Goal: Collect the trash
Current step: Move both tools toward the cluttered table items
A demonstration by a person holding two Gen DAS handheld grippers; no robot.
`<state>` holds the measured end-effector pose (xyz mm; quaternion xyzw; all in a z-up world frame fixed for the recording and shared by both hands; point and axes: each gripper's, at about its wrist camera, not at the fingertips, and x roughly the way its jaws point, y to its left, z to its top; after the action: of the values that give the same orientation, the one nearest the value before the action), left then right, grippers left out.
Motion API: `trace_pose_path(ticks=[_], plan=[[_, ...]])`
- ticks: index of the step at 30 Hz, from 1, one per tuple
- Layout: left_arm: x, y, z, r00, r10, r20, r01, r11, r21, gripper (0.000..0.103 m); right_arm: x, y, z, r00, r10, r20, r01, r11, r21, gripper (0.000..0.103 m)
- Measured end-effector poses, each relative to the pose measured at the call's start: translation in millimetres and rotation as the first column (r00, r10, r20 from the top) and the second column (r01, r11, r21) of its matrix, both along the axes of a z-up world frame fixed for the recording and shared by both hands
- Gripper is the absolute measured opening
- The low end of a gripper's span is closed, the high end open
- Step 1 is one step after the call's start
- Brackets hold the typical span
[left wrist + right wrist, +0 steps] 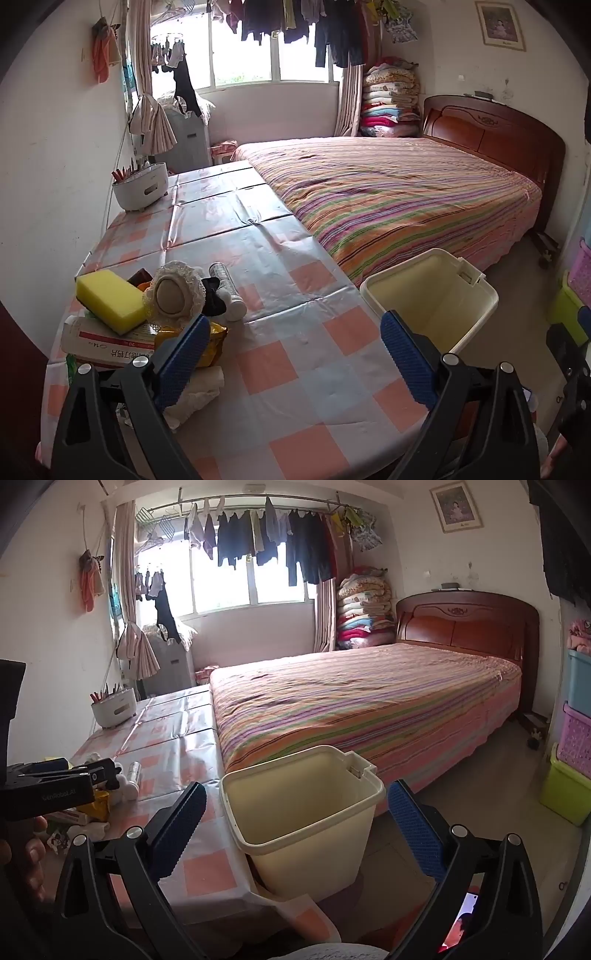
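In the left wrist view, the left gripper point(291, 354) fills the lower part of the frame, its blue-padded jaws spread wide with nothing between them. It tilts down over the table point(280, 373), whose pink-and-white checked cloth runs from bottom centre toward the upper left. The trash sits heaped at the lower left, probably gathered there for easy reach: a yellow sponge point(110, 301) lying on a flat medicine box point(107, 345), a round lace-edged pad point(173, 295), a white tube point(229, 291), a yellow wrapper point(212, 341) and a crumpled tissue point(195, 397) just beside the left-hand jaw. The cream bin point(432, 295) stands at the lower right, off the table's edge and hard against the striped bed point(388, 192), open-topped and apparently empty, placed so pieces can be dropped in with a short swing. A white pen holder point(140, 190) stands well apart at the table's far end.

In the right wrist view, the right gripper point(297, 825) occupies the bottom of the frame, its jaws likewise wide and holding nothing, aimed less steeply so that the bin point(306, 812) lies between them in the picture, though beyond their tips. The left gripper point(85, 775) shows at the left edge, side on above the pile, with a person's hand point(26, 845) below it. Judging by this, collection has not begun; the left side seems better placed for a first pick.
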<state>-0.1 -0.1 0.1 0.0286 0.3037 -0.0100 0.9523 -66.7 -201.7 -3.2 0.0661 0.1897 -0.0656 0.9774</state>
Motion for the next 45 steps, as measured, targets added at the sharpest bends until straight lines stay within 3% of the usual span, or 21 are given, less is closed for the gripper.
trace_pose_path(ticks=[45], plan=[[-2.3, 13.0, -6.9, 0.999, 0.037, -0.025, -0.036, 0.999, 0.032, 0.091, 12.5, 20.1, 2.6, 0.998, 0.059, -0.017, -0.060, 0.998, -0.012, 0.097]])
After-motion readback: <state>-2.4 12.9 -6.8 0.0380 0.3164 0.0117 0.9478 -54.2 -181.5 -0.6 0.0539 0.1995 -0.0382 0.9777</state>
